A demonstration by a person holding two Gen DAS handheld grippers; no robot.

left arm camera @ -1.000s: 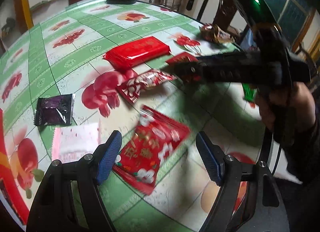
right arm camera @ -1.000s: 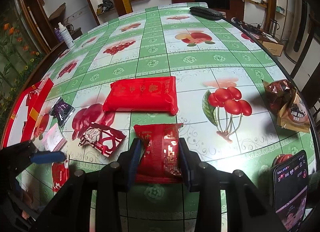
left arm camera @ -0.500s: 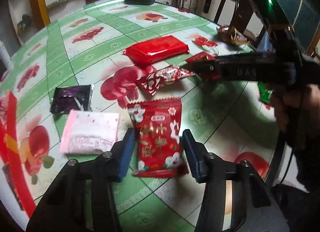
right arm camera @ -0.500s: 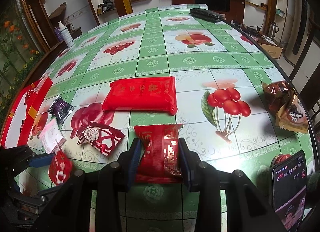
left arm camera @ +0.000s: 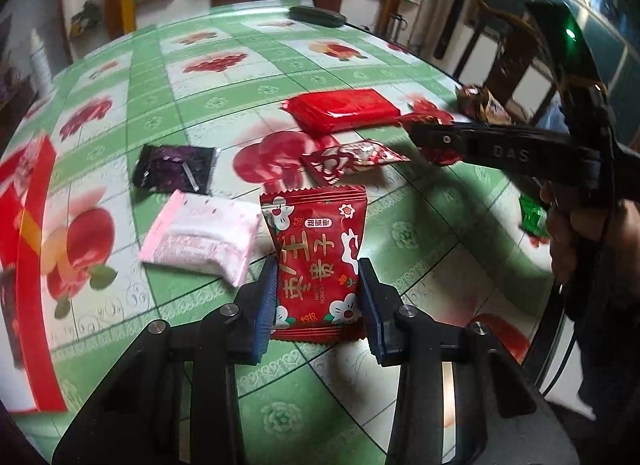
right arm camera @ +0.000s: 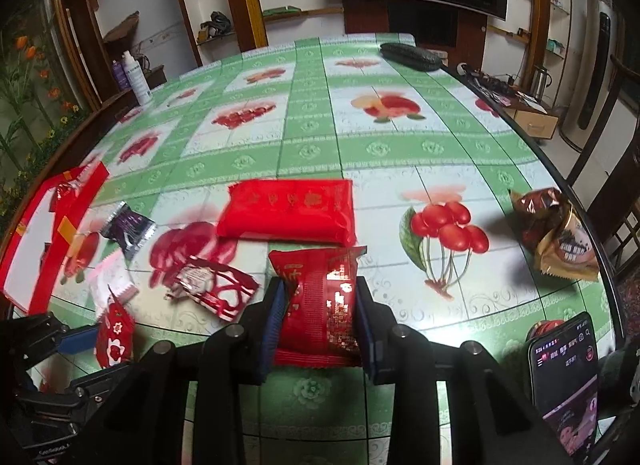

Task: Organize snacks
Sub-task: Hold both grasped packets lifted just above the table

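Note:
My left gripper (left arm camera: 317,267) has its jaws closing, blue pads pressed on both sides of a red flower-print snack packet (left arm camera: 312,225) held upright just above the tablecloth. From the right wrist view the same packet (right arm camera: 114,329) shows at lower left. My right gripper (right arm camera: 320,285) is shut on a shiny red snack packet (right arm camera: 316,321) near the table's front edge. Loose on the table lie a large red pack (right arm camera: 290,207), a red-and-white heart wrapper (right arm camera: 208,285), a pink packet (left arm camera: 204,237) and a purple packet (left arm camera: 174,169).
A red open box (right arm camera: 40,233) sits at the left edge. Brown snack bags (right arm camera: 556,233) lie at the right rim, a phone (right arm camera: 568,377) at the front right. A black case (right arm camera: 412,55) and a white bottle (right arm camera: 136,79) stand far back.
The left jaws went from wide apart to closed on the flower-print packet, and the gripper rolled so the packet now stands straight. The right gripper kept its grip and stayed put.

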